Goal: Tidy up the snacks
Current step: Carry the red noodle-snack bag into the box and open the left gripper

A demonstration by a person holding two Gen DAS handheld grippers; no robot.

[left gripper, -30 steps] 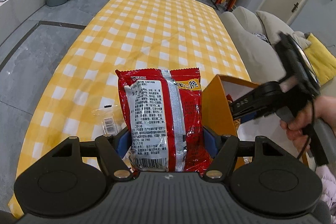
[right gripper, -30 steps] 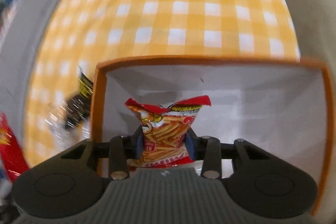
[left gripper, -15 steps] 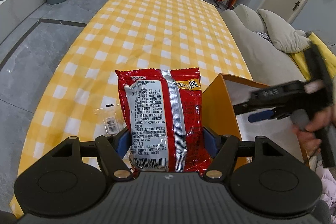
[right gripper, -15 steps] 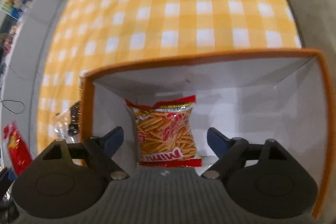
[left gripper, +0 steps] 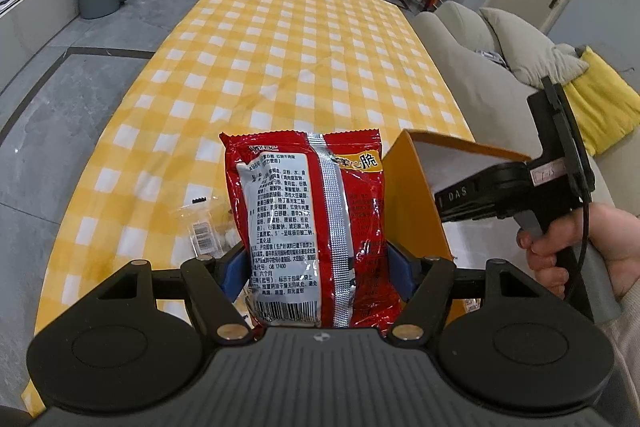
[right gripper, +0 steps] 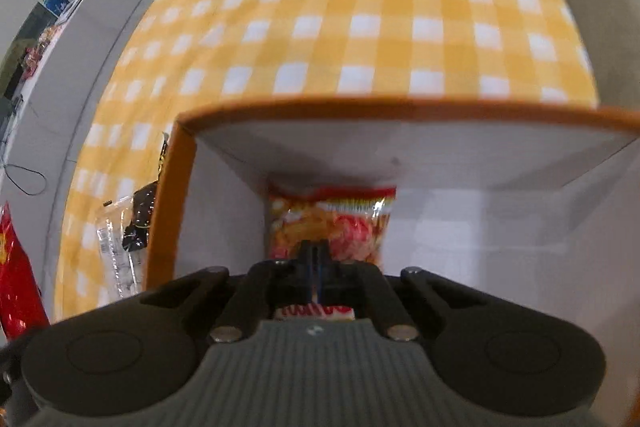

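Surface: checked yellow tablecloth (left gripper: 288, 67), bare ahead.
Left gripper (left gripper: 316, 267): clamps red packet (left gripper: 308, 223) upright, left of orange box (right gripper: 168, 211).
Right gripper (right gripper: 316, 267): fingers together, empty, above snack bag (right gripper: 332, 219) inside box.

Orange box (left gripper: 416, 195) at 2 o'clock of red packet (left gripper: 312, 227); its mouth is blocked by right gripper (right gripper: 316, 263). Clear wrapper (left gripper: 202, 227) lies at 9 o'clock. Checked cloth (left gripper: 300, 67) left bare twd 12.
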